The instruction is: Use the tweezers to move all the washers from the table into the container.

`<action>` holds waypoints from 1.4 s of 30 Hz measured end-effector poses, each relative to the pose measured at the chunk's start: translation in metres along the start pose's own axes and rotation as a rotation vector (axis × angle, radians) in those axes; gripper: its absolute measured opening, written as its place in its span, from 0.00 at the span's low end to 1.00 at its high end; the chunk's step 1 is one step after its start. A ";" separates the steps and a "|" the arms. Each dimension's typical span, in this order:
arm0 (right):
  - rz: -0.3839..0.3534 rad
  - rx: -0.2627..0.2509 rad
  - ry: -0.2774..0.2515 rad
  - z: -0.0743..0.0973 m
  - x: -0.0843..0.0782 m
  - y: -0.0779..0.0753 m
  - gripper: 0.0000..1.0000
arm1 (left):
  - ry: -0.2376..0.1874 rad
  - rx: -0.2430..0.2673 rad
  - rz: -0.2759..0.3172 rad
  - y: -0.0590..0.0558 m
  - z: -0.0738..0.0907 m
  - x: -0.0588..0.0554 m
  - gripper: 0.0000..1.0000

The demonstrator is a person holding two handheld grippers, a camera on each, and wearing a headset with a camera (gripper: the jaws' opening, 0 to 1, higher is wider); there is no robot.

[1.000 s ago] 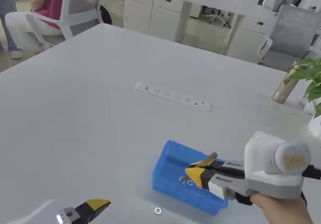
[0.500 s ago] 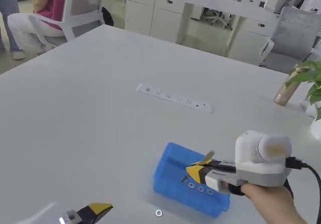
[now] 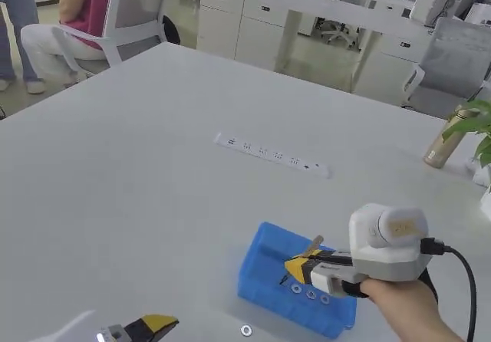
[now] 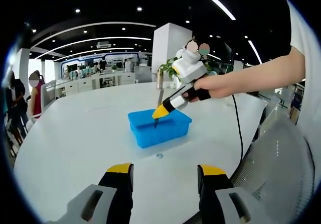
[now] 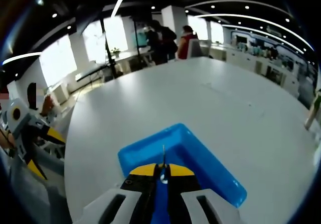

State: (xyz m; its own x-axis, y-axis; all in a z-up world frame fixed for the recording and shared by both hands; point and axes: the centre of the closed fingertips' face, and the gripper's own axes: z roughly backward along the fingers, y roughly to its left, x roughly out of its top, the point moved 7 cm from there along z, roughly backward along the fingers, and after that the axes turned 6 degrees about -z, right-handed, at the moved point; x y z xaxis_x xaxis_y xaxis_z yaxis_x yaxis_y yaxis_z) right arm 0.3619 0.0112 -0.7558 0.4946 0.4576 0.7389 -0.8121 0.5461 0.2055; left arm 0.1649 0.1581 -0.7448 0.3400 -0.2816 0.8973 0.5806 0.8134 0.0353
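A blue container (image 3: 261, 269) sits near the table's front, with three washers (image 3: 311, 294) lying inside it. My right gripper (image 3: 294, 267) hovers over the container, shut on the tweezers (image 3: 314, 244), whose tip points down into the container (image 5: 175, 141). In the right gripper view the tweezers (image 5: 163, 164) stick out between the closed jaws. One washer (image 3: 245, 330) lies on the table just in front of the container. My left gripper (image 4: 164, 176) stands open and holds nothing, low over the table, facing the loose washer (image 4: 159, 155) and the container (image 4: 159, 128).
A white power strip (image 3: 272, 156) lies across the table's middle. A metal bottle (image 3: 443, 146) and a plant (image 3: 479, 131) stand at the far right edge. Chairs, cabinets and a seated person (image 3: 84, 4) are beyond the table.
My right gripper has tipped more upright and drawn back a little over the container, so three washers inside now show. The left gripper stays put.
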 end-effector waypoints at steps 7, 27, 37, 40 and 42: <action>-0.007 -0.015 0.022 -0.008 -0.003 -0.012 0.03 | 0.003 0.000 0.000 0.000 0.000 0.000 0.49; -0.035 -0.021 0.002 0.002 -0.008 -0.012 0.04 | 0.019 -0.013 -0.005 -0.001 0.000 -0.002 0.46; -0.056 -0.009 -0.129 0.033 0.004 0.004 0.04 | 0.021 -0.020 -0.004 -0.002 -0.001 -0.002 0.46; -0.033 -0.001 -0.168 0.039 0.010 0.011 0.04 | 0.025 -0.024 -0.006 -0.002 -0.001 -0.003 0.45; -0.015 0.010 -0.186 0.042 0.014 0.016 0.04 | 0.024 -0.027 -0.006 -0.003 -0.001 -0.003 0.45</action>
State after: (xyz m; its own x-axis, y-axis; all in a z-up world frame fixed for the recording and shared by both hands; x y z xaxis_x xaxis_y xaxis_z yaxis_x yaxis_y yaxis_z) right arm 0.3428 -0.0035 -0.7155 0.4422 0.3115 0.8411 -0.8083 0.5447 0.2233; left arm 0.1633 0.1560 -0.7478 0.3537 -0.2985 0.8864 0.6025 0.7976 0.0282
